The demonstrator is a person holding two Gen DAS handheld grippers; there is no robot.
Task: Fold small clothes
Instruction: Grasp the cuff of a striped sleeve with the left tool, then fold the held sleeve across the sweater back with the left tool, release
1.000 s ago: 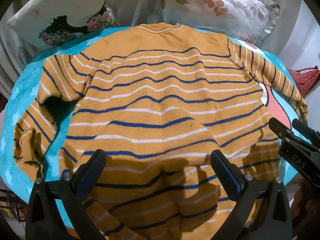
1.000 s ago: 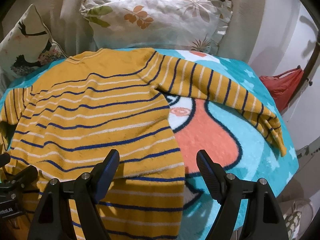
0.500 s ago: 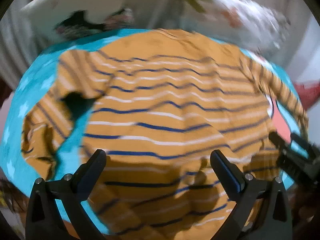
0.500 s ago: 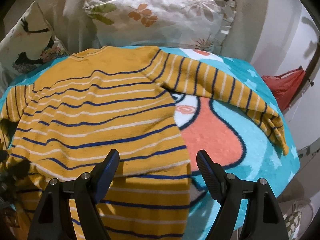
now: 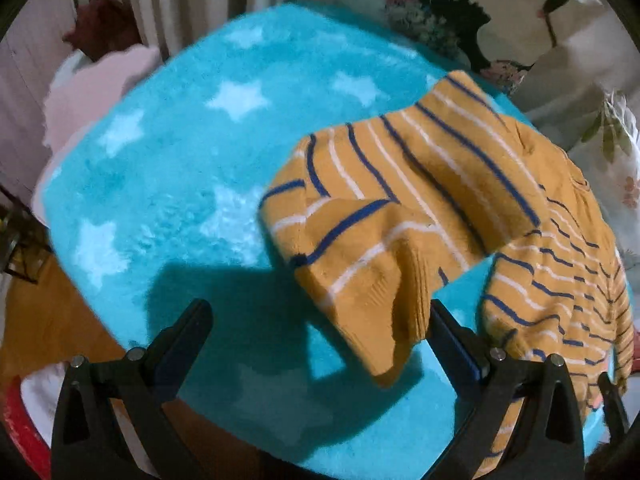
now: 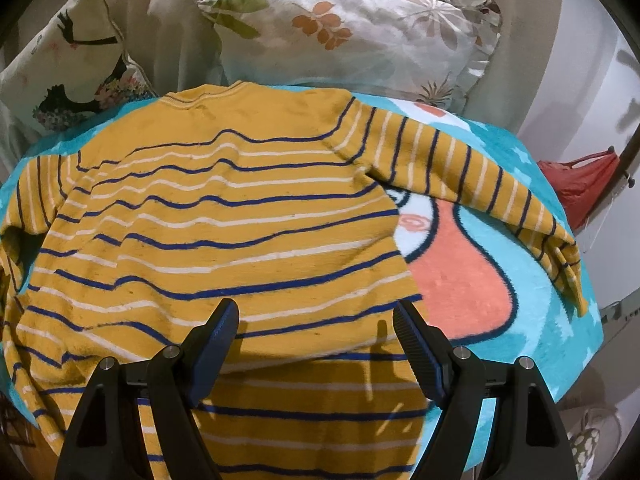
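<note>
One mustard-yellow sweater (image 6: 224, 216) with navy and white stripes lies spread on one turquoise fleece blanket (image 6: 532, 328). The blanket carries pale stars in the left wrist view and a coral cartoon shape outlined in dark blue in the right wrist view.

The right tool (image 6: 316, 356) hangs released, jaws wide, nothing between them; the sweater's body lies directly ahead of and under it, the hem nearest, the collar at the far end. One sleeve (image 6: 472, 184) stretches away ahead and to the right of this tool.

The left tool (image 5: 320, 344) is also released, jaws wide apart. The other sleeve (image 5: 376, 240) lies crumpled ahead of it, its ribbed cuff just beside the right-hand finger; whether it touches is unclear.

Two printed pillows stand beyond the sweater: one with leaves (image 6: 352, 28), one with dark figures and flowers (image 6: 68, 72). One red bag (image 6: 580, 184) hangs far right of the right tool. No writing or labels can be read.
</note>
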